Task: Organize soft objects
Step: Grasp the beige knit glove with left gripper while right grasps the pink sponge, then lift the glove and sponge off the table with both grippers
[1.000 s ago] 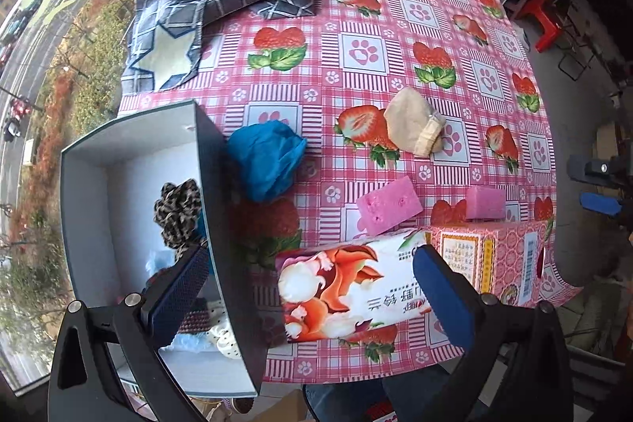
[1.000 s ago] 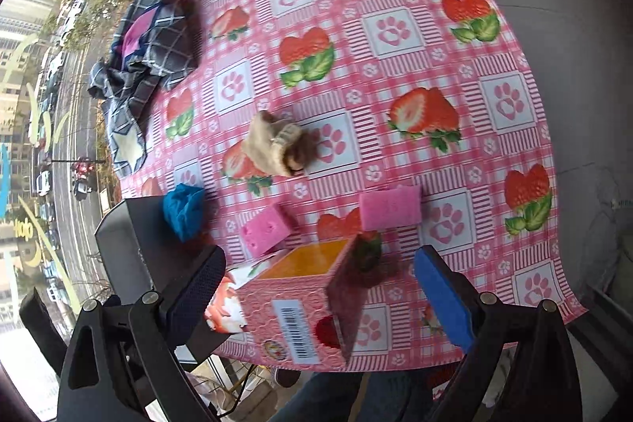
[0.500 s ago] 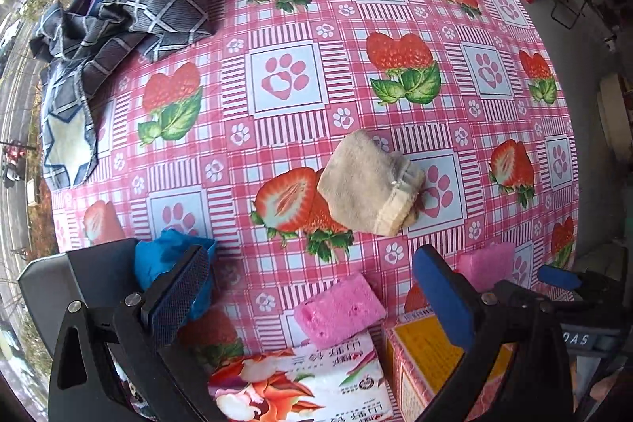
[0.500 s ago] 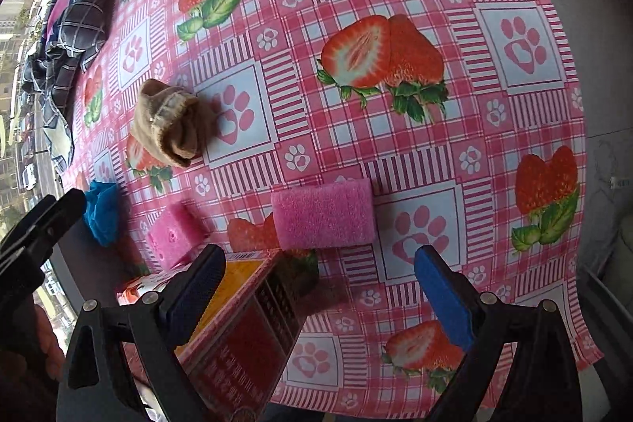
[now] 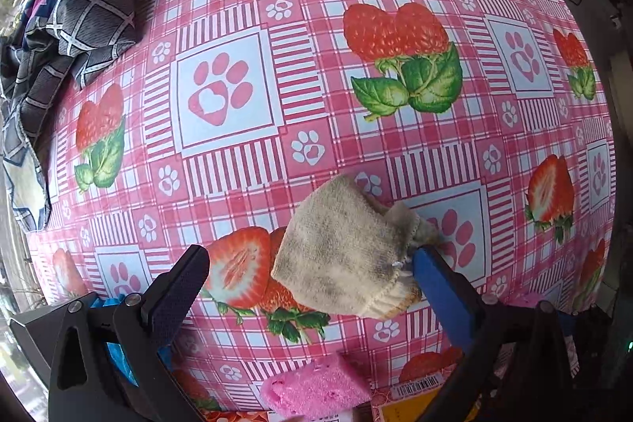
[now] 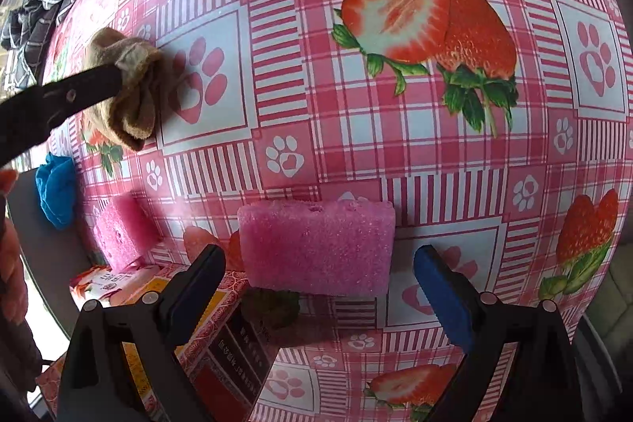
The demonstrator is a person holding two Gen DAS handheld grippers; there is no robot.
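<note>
A beige cloth bundle (image 5: 348, 256) lies on the strawberry tablecloth (image 5: 277, 74), between the fingers of my open left gripper (image 5: 310, 262); the right finger touches its edge. The bundle (image 6: 126, 86) also shows far left in the right wrist view, with a left gripper finger (image 6: 59, 97) against it. My right gripper (image 6: 318, 269) is open around a pink sponge block (image 6: 316, 248), fingers apart from its sides. A second pink sponge (image 6: 118, 236) lies left of it, and shows at the bottom of the left view (image 5: 316, 390). A blue cloth (image 6: 55, 192) sits at the left.
A dark plaid garment (image 5: 71, 18) is heaped at the table's far left. A pink printed carton (image 6: 221, 335) and a tissue pack (image 6: 110, 283) stand near the front edge. The grey box wall (image 6: 43, 244) is at the left. The table drops off at the right.
Both grippers moved forward and down toward the table. The left one now straddles the beige bundle; the right one now straddles the pink sponge block. The box slid out of the left view.
</note>
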